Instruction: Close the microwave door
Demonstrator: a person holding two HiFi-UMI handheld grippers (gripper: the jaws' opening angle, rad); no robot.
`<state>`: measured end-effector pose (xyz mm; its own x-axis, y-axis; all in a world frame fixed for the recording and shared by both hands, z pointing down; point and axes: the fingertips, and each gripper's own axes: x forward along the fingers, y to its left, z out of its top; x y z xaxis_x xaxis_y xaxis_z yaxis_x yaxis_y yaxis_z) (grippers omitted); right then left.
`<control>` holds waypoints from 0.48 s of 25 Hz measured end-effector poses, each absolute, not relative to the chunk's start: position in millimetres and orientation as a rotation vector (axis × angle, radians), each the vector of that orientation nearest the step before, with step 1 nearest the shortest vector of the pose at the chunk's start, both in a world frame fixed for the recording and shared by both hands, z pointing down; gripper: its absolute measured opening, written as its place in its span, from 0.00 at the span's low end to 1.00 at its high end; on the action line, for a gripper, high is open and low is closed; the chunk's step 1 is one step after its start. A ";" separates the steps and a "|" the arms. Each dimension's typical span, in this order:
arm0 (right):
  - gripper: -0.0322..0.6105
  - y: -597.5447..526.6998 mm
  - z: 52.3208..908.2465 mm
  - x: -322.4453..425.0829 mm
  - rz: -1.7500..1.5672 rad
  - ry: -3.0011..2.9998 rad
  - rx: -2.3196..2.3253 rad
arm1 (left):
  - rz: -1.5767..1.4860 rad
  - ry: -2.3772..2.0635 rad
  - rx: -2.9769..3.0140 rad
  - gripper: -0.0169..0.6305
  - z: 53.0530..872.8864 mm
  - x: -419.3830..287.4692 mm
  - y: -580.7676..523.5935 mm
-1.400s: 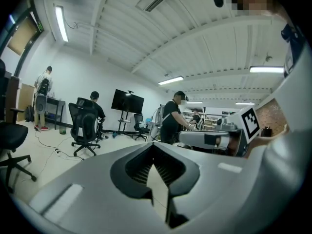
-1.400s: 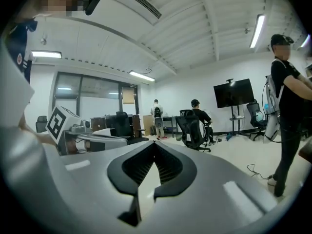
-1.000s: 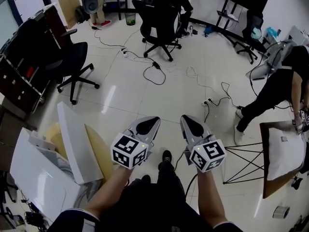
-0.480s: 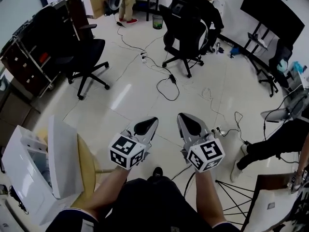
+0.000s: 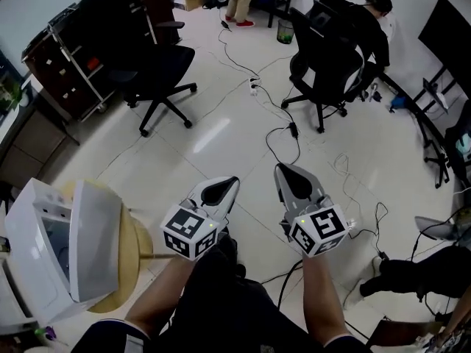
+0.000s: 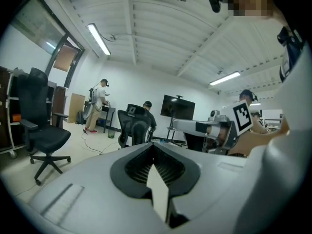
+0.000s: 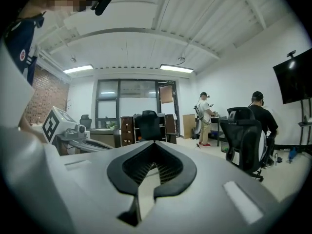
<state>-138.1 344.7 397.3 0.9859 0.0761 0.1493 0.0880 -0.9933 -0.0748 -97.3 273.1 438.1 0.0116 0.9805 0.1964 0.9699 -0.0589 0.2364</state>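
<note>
Head view only: the microwave (image 5: 29, 256) was seen at lower left on a round table (image 5: 140, 250), its door (image 5: 96, 241) swung open and standing out from the front. The microwave was caught in neither gripper view.

The left gripper (image 5: 223, 187) and right gripper (image 5: 289, 173) were held side by side well to the right of the microwave, apart from it and from the door. Both forearms were stretched forward from the body. Both grippers were pointed about level across the room, away from the microwave.

Left gripper view: the jaws (image 6: 153, 147) were seen pressed together, nothing between them. The right gripper's cube (image 6: 242, 117) was visible at the right edge, a black chair (image 6: 41, 130) at the left, and a standing person (image 6: 100, 106) and a seated person (image 6: 146, 118) far off.

Right gripper view: the jaws (image 7: 155, 147) were likewise closed on nothing. The left gripper's cube (image 7: 52, 125) was seen at the left.
</note>
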 end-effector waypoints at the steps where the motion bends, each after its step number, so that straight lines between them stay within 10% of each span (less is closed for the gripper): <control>1: 0.05 348.3 398.2 -124.0 -0.227 -0.096 -3.053 | 0.476 2.108 2.227 0.04 438.4 -84.8 277.5; 12: 0.05 350.7 388.4 56.3 -0.234 0.365 -3.073 | 0.438 1.763 2.449 0.04 438.0 77.5 279.6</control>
